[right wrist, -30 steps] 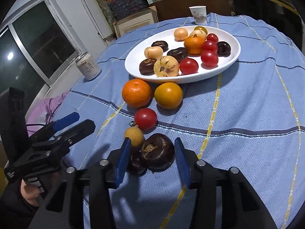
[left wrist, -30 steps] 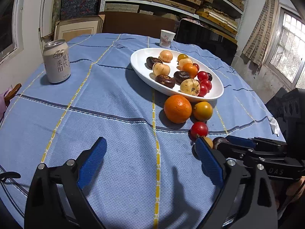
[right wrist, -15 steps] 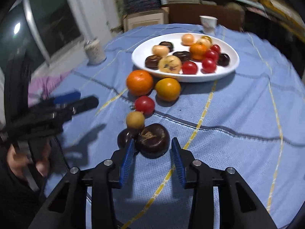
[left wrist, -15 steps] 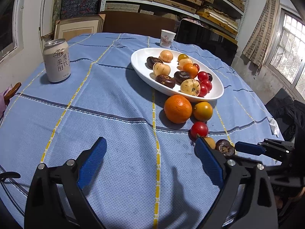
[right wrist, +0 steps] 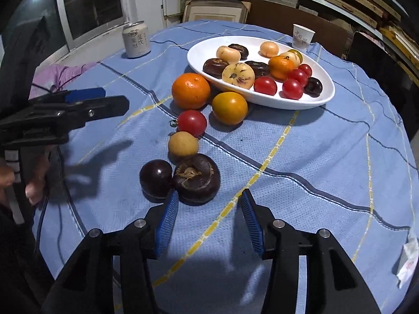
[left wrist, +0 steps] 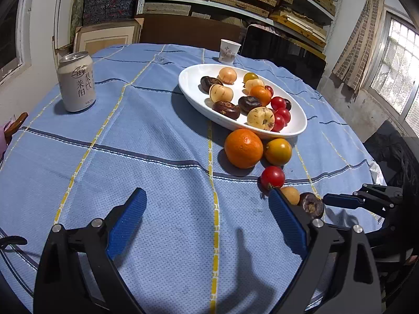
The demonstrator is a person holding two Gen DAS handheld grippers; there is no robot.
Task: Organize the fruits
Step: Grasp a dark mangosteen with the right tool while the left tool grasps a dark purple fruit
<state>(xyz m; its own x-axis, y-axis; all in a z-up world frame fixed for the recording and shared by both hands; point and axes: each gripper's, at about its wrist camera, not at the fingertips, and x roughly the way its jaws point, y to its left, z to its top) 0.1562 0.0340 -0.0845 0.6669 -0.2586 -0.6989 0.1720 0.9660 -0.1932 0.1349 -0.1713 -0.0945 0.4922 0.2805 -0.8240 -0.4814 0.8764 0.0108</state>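
Right gripper (right wrist: 209,225) fingers, opening and released, hover at six o'clock of the dark wrinkled fruit (right wrist: 197,179); left gripper (left wrist: 207,219) fingers are spread, empty.

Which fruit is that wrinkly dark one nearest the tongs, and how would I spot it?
Start at the oval white plate and follow the line of loose fruit on the blue cloth away from it. The last pair are dark: the squat brown-purple fruit with a dry fibrous tuft is it; its neighbour, the smooth round dark plum, is glossy.
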